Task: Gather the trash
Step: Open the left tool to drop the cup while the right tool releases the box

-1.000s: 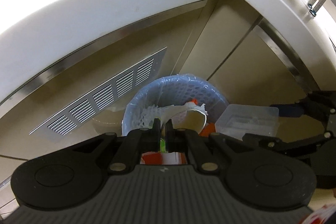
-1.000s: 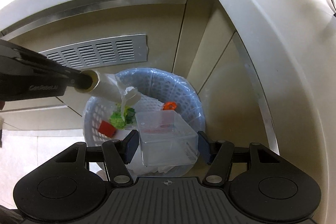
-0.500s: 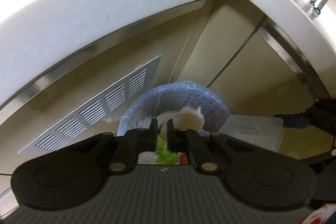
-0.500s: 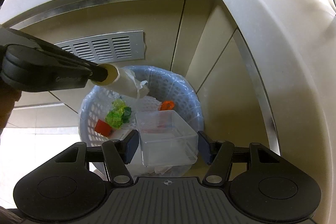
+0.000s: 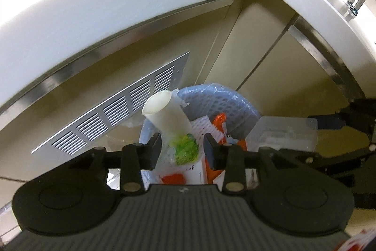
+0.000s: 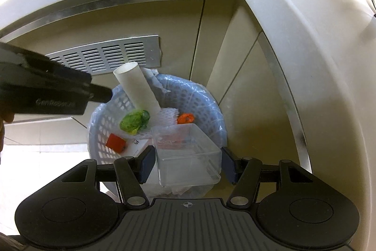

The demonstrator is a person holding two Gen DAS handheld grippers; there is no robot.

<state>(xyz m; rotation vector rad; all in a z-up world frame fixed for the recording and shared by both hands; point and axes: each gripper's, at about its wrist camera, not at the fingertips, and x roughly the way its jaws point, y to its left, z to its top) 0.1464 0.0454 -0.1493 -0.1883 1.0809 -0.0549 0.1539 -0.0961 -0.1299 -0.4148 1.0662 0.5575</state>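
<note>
While the left gripper (image 5: 182, 149) is hanging over the lined bin (image 5: 237, 101), its jaws, which have just been opening, are standing apart; the cardboard tube (image 5: 168, 115) is leaning free inside, clear of both pads. Backing straight out seems safest. Seen from the right wrist, the right gripper (image 6: 186, 162) is clamping the clear plastic box (image 6: 188, 154) above the bin's near rim; I'd centre it before releasing.
</note>
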